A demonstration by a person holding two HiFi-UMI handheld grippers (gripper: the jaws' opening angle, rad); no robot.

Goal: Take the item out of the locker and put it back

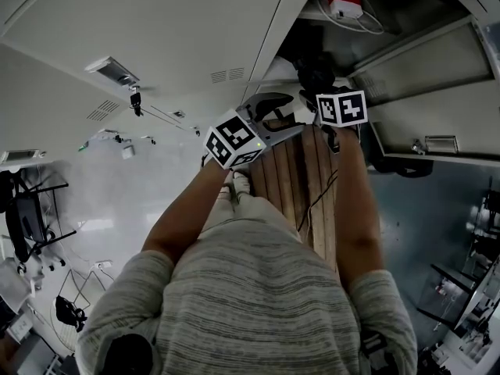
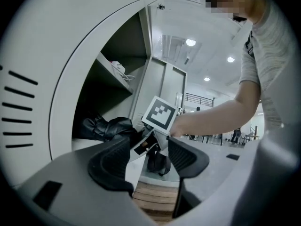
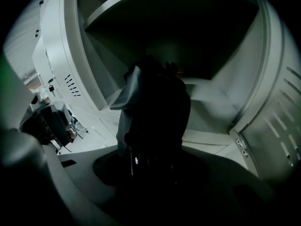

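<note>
Head view: the person faces the open locker (image 1: 414,69). The bag (image 1: 316,73) lies inside it. The right gripper (image 1: 314,94) reaches in at the bag, and the left gripper (image 1: 285,117) is held just outside the locker's mouth.

Left gripper view: the left gripper's fingers (image 2: 110,161) stand apart with nothing between them. The bag slumps inside the locker, below its shelf (image 2: 115,76). Its long axis seems to run from the locker's back toward its mouth, near end pointing out.

Right gripper view: the picture is dark, but the bag fills the gap between the wide-set fingers, which seem to grip it. The bag looks soft, so a hold on a loose fold could slip. A sagging part could also catch on the locker's edge on the way out.
</note>
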